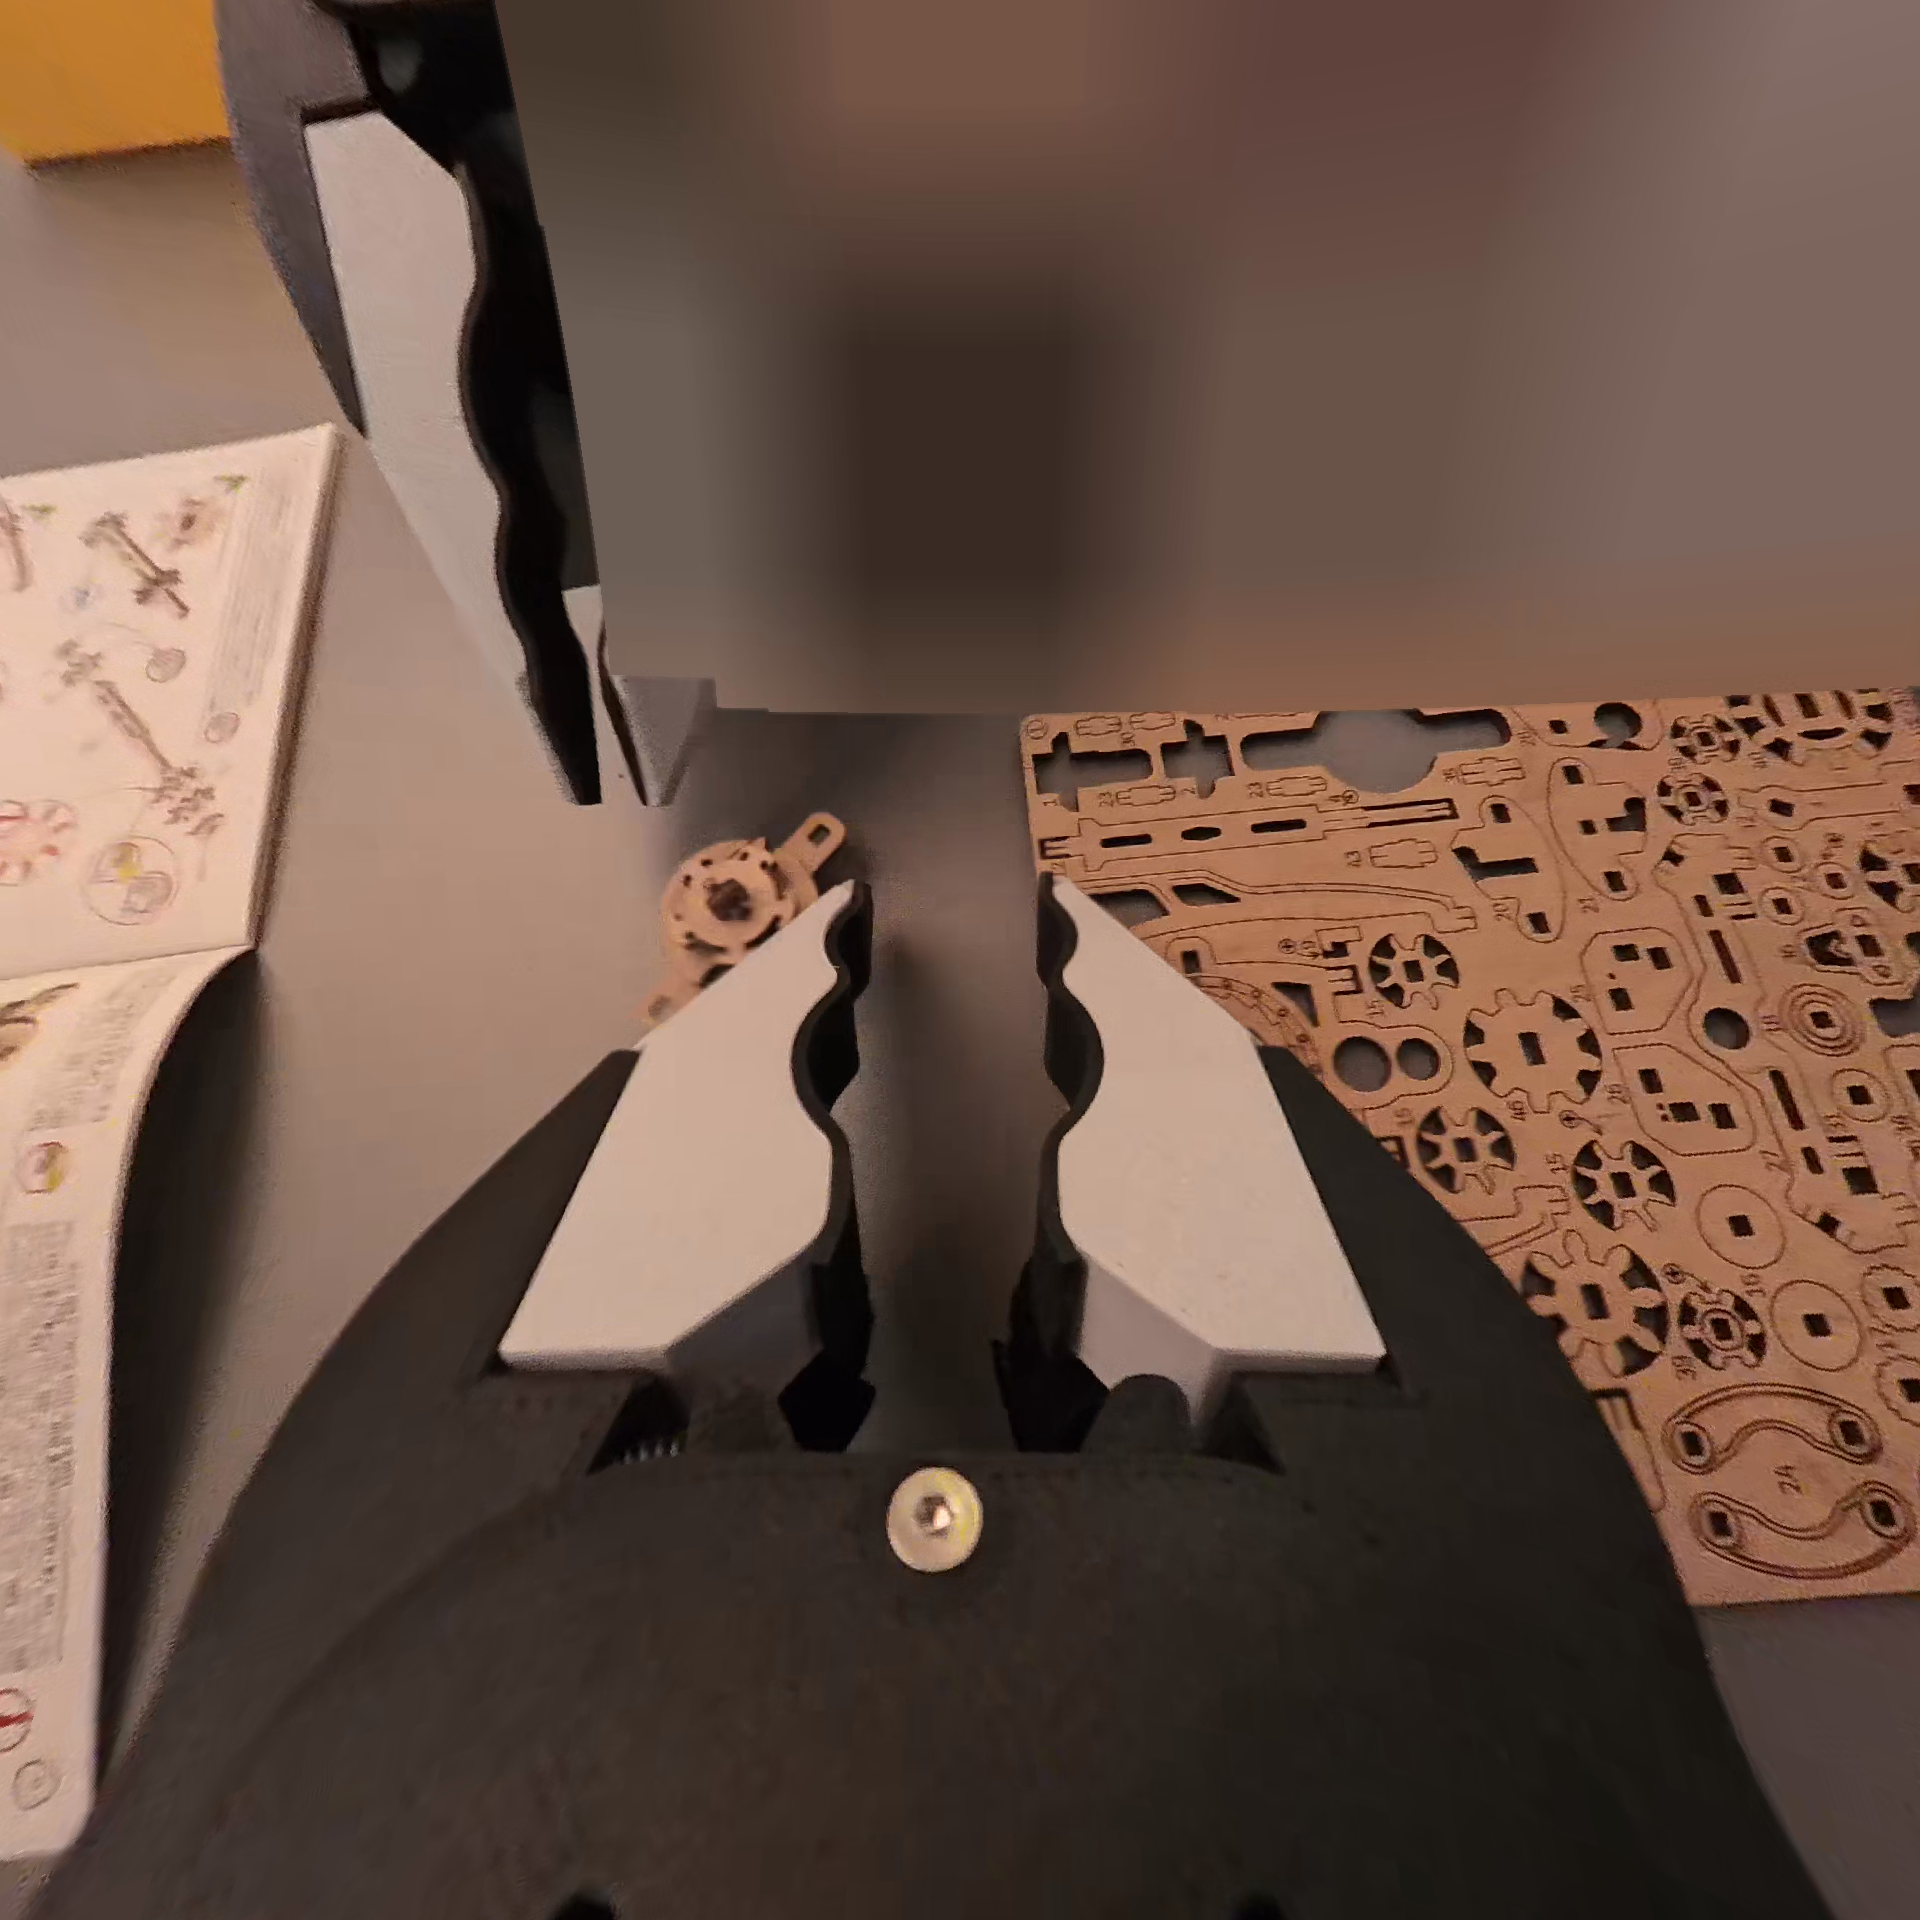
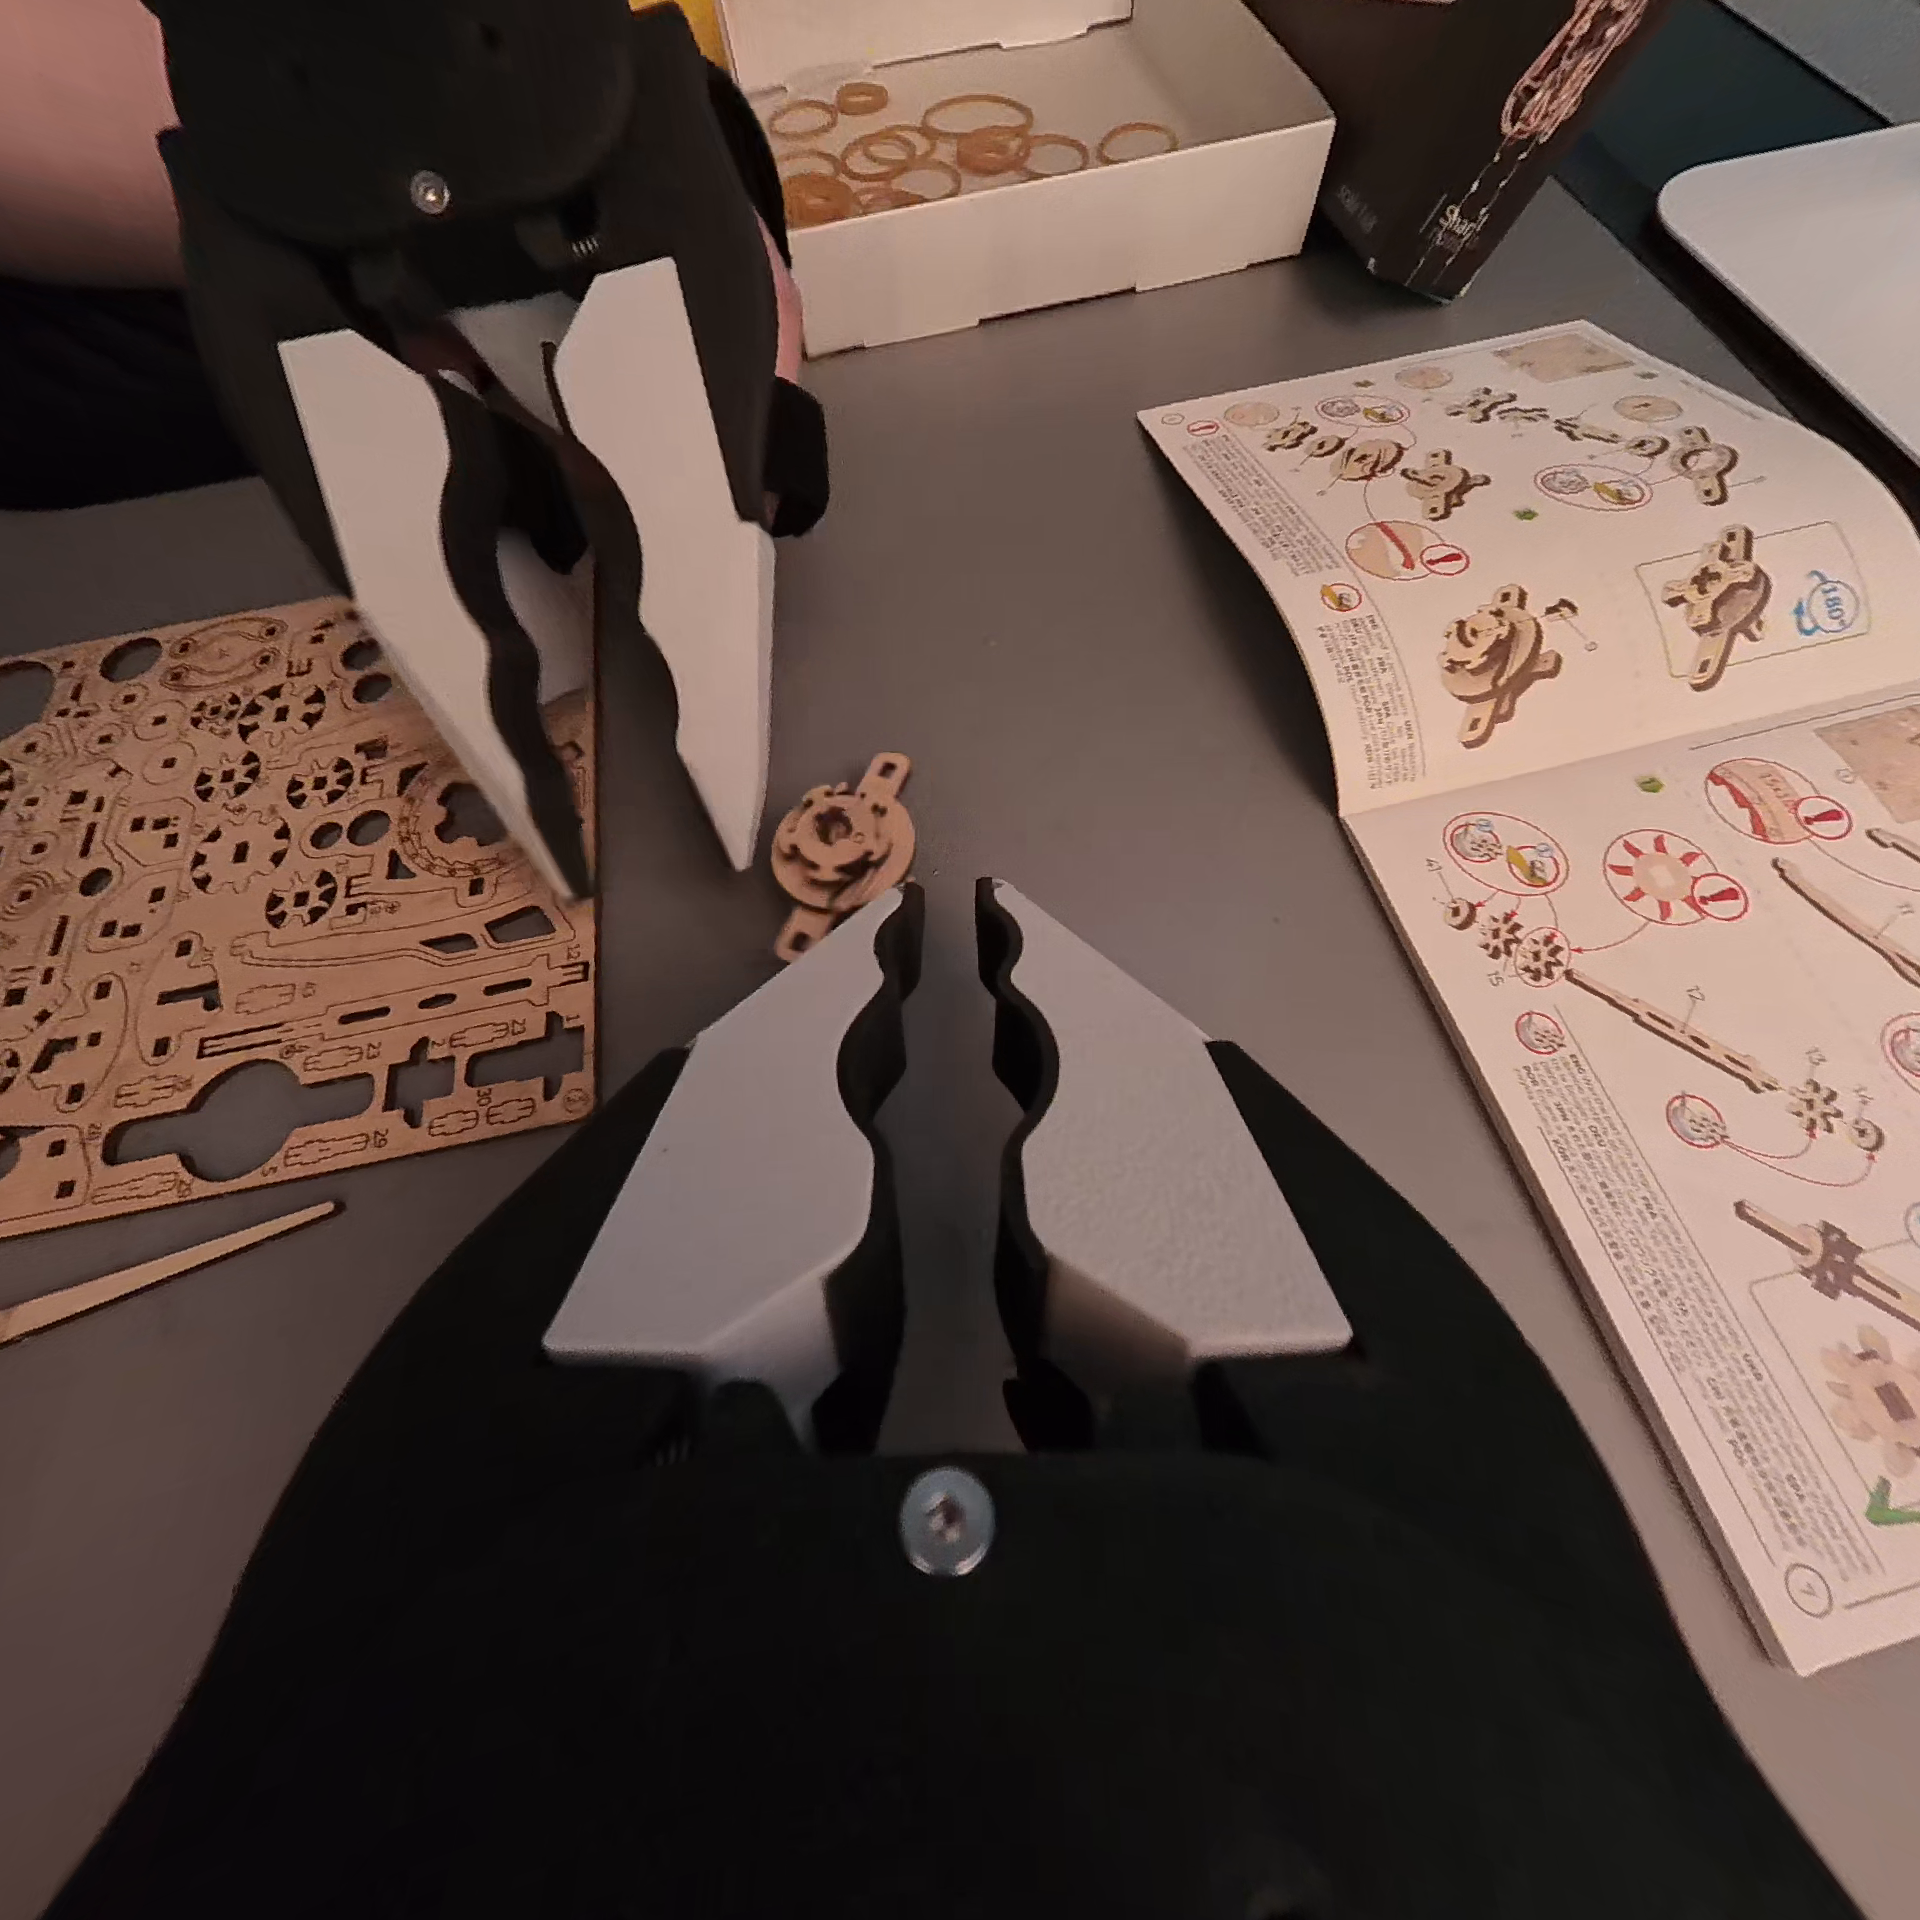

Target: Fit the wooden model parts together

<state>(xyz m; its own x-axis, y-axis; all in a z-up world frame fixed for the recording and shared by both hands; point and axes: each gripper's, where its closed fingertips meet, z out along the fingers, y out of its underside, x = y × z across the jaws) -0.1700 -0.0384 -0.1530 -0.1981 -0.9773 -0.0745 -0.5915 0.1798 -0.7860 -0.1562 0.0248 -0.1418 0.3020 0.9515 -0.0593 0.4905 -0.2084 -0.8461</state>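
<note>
A small round wooden assembly (image 2: 842, 842) with a tab lies on the grey table. It also shows in the left wrist view (image 1: 727, 904), just left of my left fingertips. My left gripper (image 1: 951, 883) is open and empty, with bare table between its jaws. In the right wrist view it (image 2: 655, 868) points down, one tip over the edge of the laser-cut wooden sheet (image 2: 260, 883). My right gripper (image 2: 948, 891) holds nothing, its jaws a narrow gap apart, tips just right of the assembly. It appears at the upper left of the left wrist view (image 1: 623, 795).
The wooden sheet (image 1: 1507, 1091) lies right of the left gripper. An open instruction booklet (image 2: 1558, 831) lies on the right. A white box of rubber bands (image 2: 1039, 270), a dark carton (image 2: 1455, 135) and a pale flat device (image 2: 1818, 260) stand behind. A thin wooden stick (image 2: 156, 1273) lies at front left. To the thin wooden stick (image 2: 156, 1273): left tips about 10 centimeters, right tips about 15 centimeters.
</note>
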